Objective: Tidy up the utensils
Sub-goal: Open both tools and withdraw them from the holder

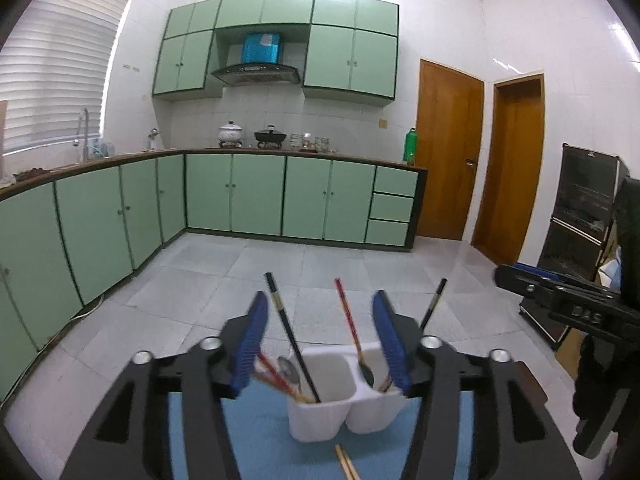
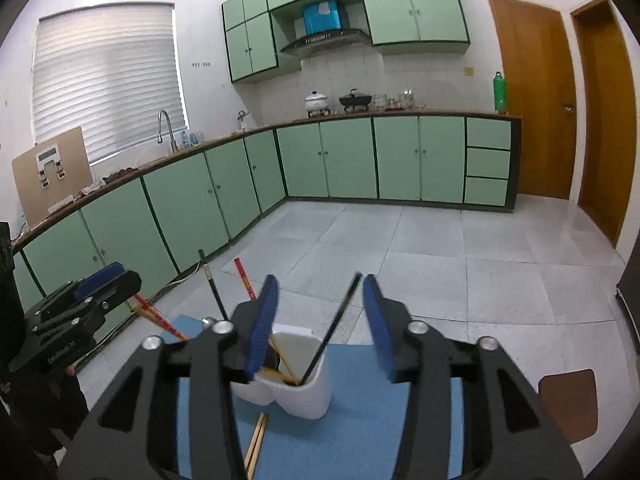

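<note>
A white two-compartment utensil holder [image 1: 320, 412] stands on a blue mat [image 1: 260, 440]. It holds black chopsticks [image 1: 288, 328], red chopsticks [image 1: 347, 316] and a metal spoon [image 1: 288, 368]. It also shows in the right wrist view [image 2: 304, 392] with a black chopstick [image 2: 338, 328] leaning out. A wooden chopstick pair [image 1: 346, 462] lies on the mat in front of it, also in the right wrist view [image 2: 256, 440]. My left gripper [image 1: 320, 340] is open and empty, above the holder. My right gripper [image 2: 320, 320] is open and empty, above the holder too.
Green kitchen cabinets [image 1: 256, 196] and a counter run along the far walls. Two brown doors [image 1: 448, 152] stand at the right. A black shelf unit [image 1: 580, 220] is at the far right. The right gripper's body [image 1: 568, 304] shows at the left view's right edge.
</note>
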The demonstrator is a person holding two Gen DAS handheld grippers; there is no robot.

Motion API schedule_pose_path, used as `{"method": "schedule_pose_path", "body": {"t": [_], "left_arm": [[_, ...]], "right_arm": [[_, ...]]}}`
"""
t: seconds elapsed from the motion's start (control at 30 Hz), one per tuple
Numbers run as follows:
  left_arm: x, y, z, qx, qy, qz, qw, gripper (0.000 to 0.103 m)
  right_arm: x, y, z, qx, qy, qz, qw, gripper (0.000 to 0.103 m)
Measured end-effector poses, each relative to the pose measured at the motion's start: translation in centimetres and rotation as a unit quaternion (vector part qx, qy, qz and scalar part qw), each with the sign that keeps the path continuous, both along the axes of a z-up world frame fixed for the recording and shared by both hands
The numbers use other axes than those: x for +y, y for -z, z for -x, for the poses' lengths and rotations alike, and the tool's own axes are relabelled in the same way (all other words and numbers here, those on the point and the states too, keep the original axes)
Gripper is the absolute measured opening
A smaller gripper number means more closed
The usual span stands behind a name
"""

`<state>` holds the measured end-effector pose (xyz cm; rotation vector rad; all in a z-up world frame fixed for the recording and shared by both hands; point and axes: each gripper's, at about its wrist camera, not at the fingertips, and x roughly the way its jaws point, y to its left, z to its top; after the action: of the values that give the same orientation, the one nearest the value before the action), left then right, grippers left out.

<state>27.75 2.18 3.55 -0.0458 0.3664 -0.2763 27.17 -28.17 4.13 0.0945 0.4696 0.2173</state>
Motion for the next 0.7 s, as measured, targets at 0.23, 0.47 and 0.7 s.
{"method": "schedule_pose_path", "body": {"t": [0.23,0.47,0.7], "left_arm": [[1.4,3.0,5.4,0.035,-0.001,0.014,0.9993,0.063],[2.1,9.0,9.8,0.100,-0.018,0.007,0.9948,0.067],[2.2,13.8,12.1,0.153,-0.033,-0.019,0.9875,0.068]], "right_arm": [[-0.9,3.0,6.6,0.006,-0.009,-0.007,1.000,0.062],[-0.4,9.5,11.6,0.064,-0.004,-0.012,0.998,0.065],[1.3,15.3,14.7,0.120,0.006,0.001,0.993,0.066]]}}
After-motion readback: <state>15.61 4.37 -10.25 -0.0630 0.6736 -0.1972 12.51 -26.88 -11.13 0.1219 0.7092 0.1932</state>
